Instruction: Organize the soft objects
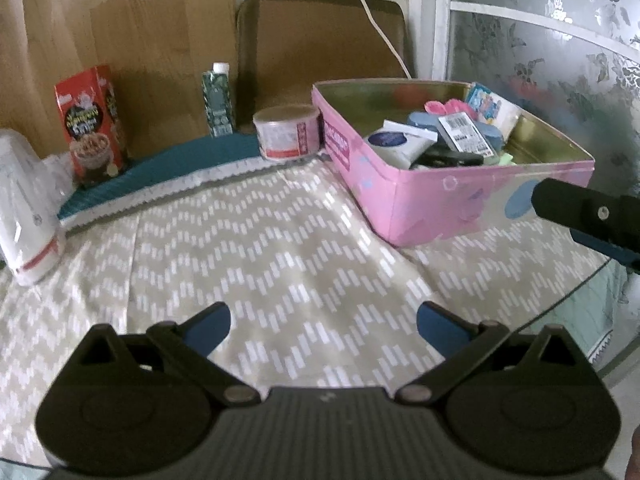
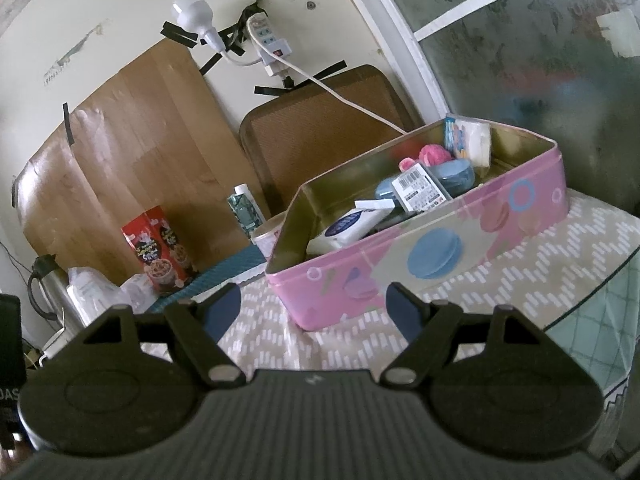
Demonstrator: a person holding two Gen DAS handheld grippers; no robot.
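Observation:
A pink tin box (image 1: 420, 196) stands on the patterned tablecloth (image 1: 260, 248), holding several small soft items: a white tissue pack (image 1: 400, 142), blue pads (image 1: 452, 124), a pink puff (image 1: 436, 107) and a colourful packet (image 1: 490, 106). My left gripper (image 1: 323, 326) is open and empty, low over the cloth in front of the box. My right gripper (image 2: 314, 308) is open and empty, just before the box's near wall (image 2: 400, 264). One right finger (image 1: 580, 210) shows at the right edge of the left wrist view.
A red snack carton (image 1: 94, 124), a green carton (image 1: 218, 100) and a round tub (image 1: 288, 132) stand at the back by a wooden board. A white appliance (image 1: 24, 208) stands at the left. The table edge (image 2: 592, 280) drops at the right.

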